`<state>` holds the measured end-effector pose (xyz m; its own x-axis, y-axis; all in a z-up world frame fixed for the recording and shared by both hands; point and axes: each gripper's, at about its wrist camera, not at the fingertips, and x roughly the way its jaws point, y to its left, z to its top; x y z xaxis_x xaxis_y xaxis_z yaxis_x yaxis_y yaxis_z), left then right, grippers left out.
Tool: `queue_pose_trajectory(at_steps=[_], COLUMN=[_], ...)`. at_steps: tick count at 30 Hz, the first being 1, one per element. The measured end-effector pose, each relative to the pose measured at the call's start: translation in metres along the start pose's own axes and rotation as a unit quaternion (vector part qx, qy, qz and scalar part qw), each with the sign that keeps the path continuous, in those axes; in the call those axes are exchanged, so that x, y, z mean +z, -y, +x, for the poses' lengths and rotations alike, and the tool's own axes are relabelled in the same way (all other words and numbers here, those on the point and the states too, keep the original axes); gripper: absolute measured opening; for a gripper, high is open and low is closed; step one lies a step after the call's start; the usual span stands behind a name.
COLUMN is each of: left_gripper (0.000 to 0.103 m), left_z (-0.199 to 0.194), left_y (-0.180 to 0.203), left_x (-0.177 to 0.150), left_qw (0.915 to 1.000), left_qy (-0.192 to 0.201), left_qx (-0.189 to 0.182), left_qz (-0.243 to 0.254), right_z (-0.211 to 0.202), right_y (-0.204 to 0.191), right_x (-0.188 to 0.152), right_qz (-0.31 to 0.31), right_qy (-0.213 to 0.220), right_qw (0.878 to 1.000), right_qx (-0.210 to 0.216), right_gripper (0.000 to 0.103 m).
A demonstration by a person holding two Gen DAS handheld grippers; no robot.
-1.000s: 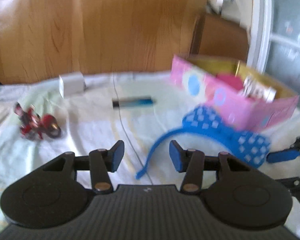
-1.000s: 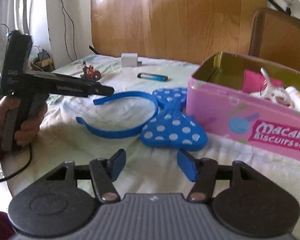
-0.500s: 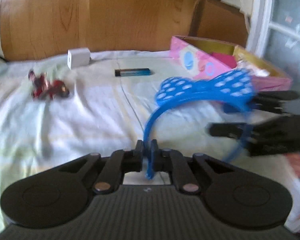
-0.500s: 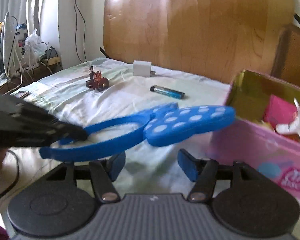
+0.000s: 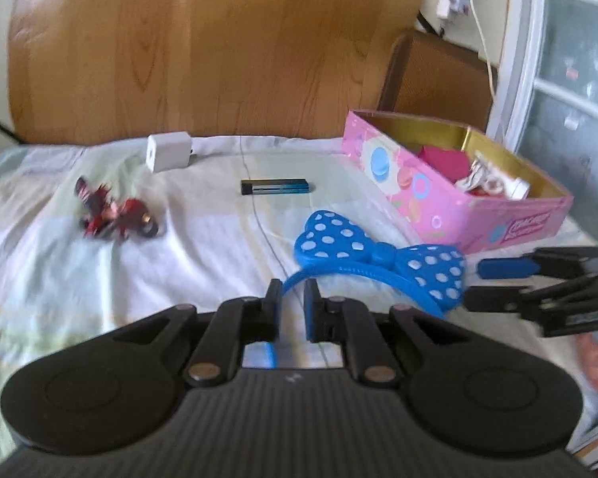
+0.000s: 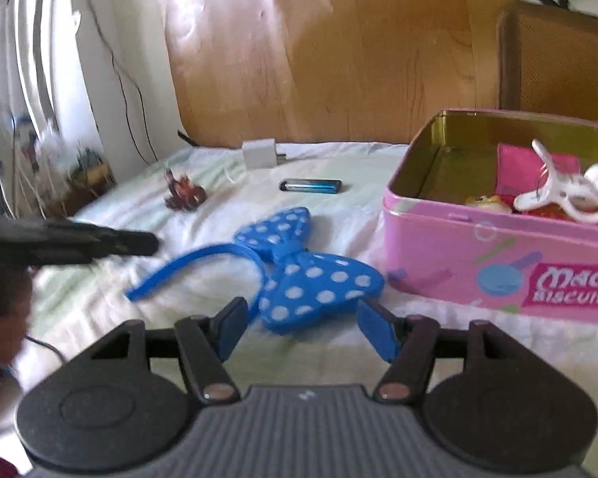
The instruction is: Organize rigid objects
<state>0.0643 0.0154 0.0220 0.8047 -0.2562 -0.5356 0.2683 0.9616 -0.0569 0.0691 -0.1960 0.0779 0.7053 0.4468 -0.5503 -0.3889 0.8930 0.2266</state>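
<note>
The pink tin point(image 6: 458, 263) just ahead and to the right of the right claw point(image 6: 301, 318) carries a label on its near wall. The label reads "MACA" above "BISCUITS", and the frame edge cuts off the rest. Round pastel biscuit pictures decorate the walls. From the left claw point(image 5: 293, 298) the same label is too blurred to read. No other writing can be made out.

The headband point(image 5: 378, 257) is bright blue plastic: a thin curved band with a large bow covered in white dots. The left claw is narrow, and its pads close on the band near one end. The bow hangs ahead of this claw and to its right. The right claw's jaws are opening. The bow sits just in front of the gap between its pads, and neither pad presses on it.

The tin stands open, with a gold inside, and holds a white hair clip point(image 6: 558, 195) and something pink. Beyond the left claw, a lighter point(image 5: 275, 187), a white charger point(image 5: 168, 150) and a small red toy point(image 5: 115, 215) lie on the pale sheet point(image 5: 99, 279).
</note>
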Motion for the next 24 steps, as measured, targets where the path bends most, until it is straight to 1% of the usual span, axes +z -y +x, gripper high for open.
queue_pose_trajectory(at_steps=[3, 5, 6, 8, 10, 13, 15, 17, 18, 20, 22, 24], left_gripper=[0.013, 0.014, 0.014, 0.014, 0.014, 0.014, 0.015, 0.015, 0.015, 0.016, 0.016, 0.016], left_z=[0.017, 0.024, 0.027, 0.027, 0.023, 0.015, 0.009, 0.003, 0.0, -0.003, -0.001, 0.004], left_y=[0.007, 0.009, 0.007, 0.002, 0.0, 0.0, 0.004, 0.004, 0.003, -0.001, -0.003, 0.0], left_x=[-0.003, -0.008, -0.01, -0.013, -0.014, -0.018, -0.02, -0.019, -0.017, -0.013, -0.009, -0.009], left_qw=[0.9986, 0.9967, 0.9964, 0.9974, 0.9982, 0.9991, 0.999, 0.9993, 0.9995, 0.9996, 0.9995, 0.9994], left_qy=[-0.018, -0.023, -0.035, -0.034, -0.037, -0.042, -0.043, -0.038, -0.031, -0.023, -0.022, -0.029], left_qx=[0.025, 0.044, 0.043, 0.038, 0.028, 0.0, -0.007, -0.008, -0.007, -0.003, 0.003, 0.013], left_qz=[0.042, 0.063, 0.064, 0.052, 0.037, 0.008, 0.006, 0.0, -0.004, -0.015, -0.02, -0.012], right_z=[0.005, 0.014, 0.019, 0.027, 0.035, 0.046, 0.051, 0.051, 0.049, 0.044, 0.038, 0.029], right_y=[-0.002, -0.006, -0.007, -0.009, -0.009, -0.009, -0.007, -0.006, -0.007, -0.01, -0.012, -0.012], right_x=[0.0, -0.002, -0.003, 0.001, 0.009, 0.02, 0.025, 0.023, 0.019, 0.01, 0.002, -0.006], right_qz=[0.026, 0.029, 0.029, 0.027, 0.018, 0.006, 0.007, 0.008, 0.005, -0.009, -0.016, -0.017], right_qy=[-0.019, -0.037, -0.043, -0.04, -0.026, -0.004, 0.003, 0.004, 0.004, 0.005, 0.009, 0.013], right_qw=[0.999, 0.998, 0.998, 0.998, 0.999, 1.0, 1.0, 1.0, 1.0, 0.999, 0.999, 0.999], right_qx=[0.03, 0.038, 0.037, 0.032, 0.02, -0.006, -0.013, -0.012, -0.015, -0.032, -0.042, -0.047], right_gripper=[0.065, 0.065, 0.067, 0.068, 0.068, 0.071, 0.07, 0.071, 0.073, 0.077, 0.077, 0.078])
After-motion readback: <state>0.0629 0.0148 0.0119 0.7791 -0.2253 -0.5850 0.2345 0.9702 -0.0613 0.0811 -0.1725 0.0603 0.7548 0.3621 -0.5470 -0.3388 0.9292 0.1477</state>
